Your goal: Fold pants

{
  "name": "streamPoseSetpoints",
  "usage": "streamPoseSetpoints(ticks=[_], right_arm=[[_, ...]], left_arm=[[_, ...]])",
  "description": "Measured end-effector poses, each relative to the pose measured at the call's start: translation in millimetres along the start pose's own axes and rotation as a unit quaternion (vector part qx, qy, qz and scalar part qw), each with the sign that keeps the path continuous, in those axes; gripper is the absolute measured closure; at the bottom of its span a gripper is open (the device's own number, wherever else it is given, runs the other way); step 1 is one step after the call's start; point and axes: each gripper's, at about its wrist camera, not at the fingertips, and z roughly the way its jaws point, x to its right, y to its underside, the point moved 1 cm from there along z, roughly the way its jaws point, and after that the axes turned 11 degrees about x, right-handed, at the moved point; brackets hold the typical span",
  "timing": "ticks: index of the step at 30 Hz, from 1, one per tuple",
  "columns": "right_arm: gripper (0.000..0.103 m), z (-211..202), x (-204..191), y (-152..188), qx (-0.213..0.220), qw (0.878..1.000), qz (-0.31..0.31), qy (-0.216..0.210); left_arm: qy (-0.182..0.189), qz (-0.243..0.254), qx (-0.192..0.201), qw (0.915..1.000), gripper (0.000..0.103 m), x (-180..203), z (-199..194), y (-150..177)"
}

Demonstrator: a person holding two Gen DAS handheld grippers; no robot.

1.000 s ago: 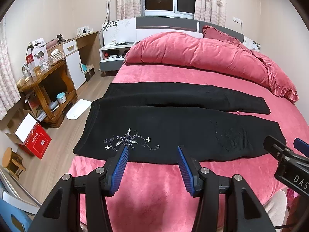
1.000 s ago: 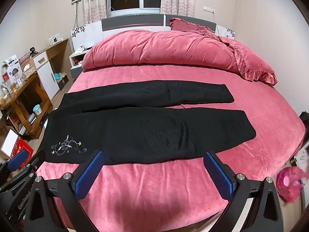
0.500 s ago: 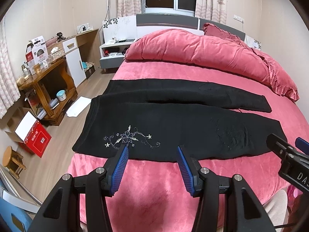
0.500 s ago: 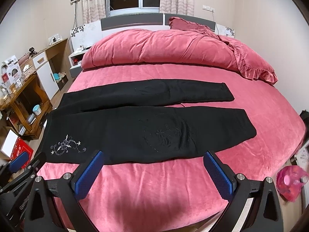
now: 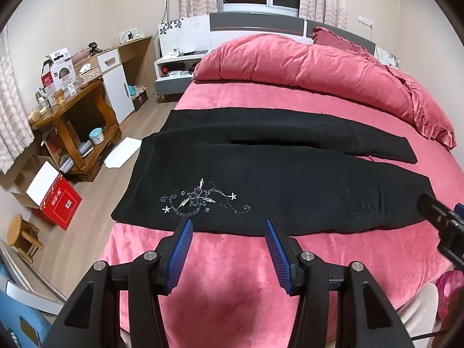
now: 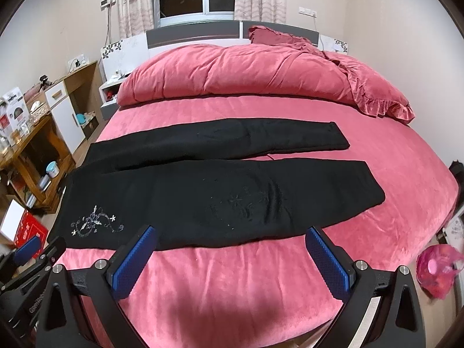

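The left gripper (image 5: 229,226) hangs spread and empty just before the waist end of the black pants (image 5: 261,179), which lie flat across the pink bed (image 5: 232,261). The right gripper (image 6: 232,235) is also wide apart, holding nothing. I think both should pinch the near leg's edge evenly and carry it over the far leg.

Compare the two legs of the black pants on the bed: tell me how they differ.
The near leg of the black fleece pants looks wider and bears silver floral embroidery near the waist; the far leg looks narrower and plain. The near leg's cuff reaches further right than the far leg's. Faint dark stitching shows mid-way on the near leg; none is clear on the far one. Both lie flat on the pink plush bedspread, joined at the waist.
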Motion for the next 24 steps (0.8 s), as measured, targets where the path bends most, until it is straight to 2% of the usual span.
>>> streamPoseSetpoints(ticks=[6,8,10,12,13,16,18,21,22,23,24], right_arm=[[0.000,18,16,8,-0.004,1.000,0.026,-0.010],[0.000,30,26,13,-0.017,0.999,0.043,-0.013],[0.000,42,36,18,-0.032,0.998,0.059,-0.010],[0.000,59,52,26,-0.053,0.995,0.079,-0.012],[0.000,64,58,30,-0.060,0.995,0.083,-0.005],[0.000,80,80,37,-0.066,0.993,0.094,0.015],[0.000,91,98,42,-0.069,0.992,0.107,0.012],[0.000,108,127,50,-0.084,0.980,0.175,-0.033],[0.000,116,139,56,-0.093,0.970,0.214,-0.073],[0.000,121,148,61,-0.097,0.961,0.242,-0.095],[0.000,125,160,65,-0.092,0.955,0.264,-0.097]], left_arm=[[0.002,-0.008,-0.022,0.9997,0.050,-10,16,7],[0.030,-0.023,-0.036,0.9987,0.050,-17,24,11],[0.078,-0.061,-0.050,0.9938,0.050,-29,34,17],[0.123,-0.118,-0.057,0.9838,0.050,-45,45,24],[0.131,-0.136,-0.062,0.9801,0.050,-50,50,27],[0.114,-0.160,-0.089,0.9765,0.050,-65,69,37],[0.098,-0.171,-0.094,0.9759,0.050,-76,80,42],[0.077,-0.206,-0.096,0.9706,0.050,-99,94,52],[0.076,-0.216,-0.097,0.9685,0.050,-105,99,55],[0.077,-0.225,-0.098,0.9663,0.050,-112,102,57],[0.083,-0.236,-0.097,0.9633,0.050,-119,107,60]])
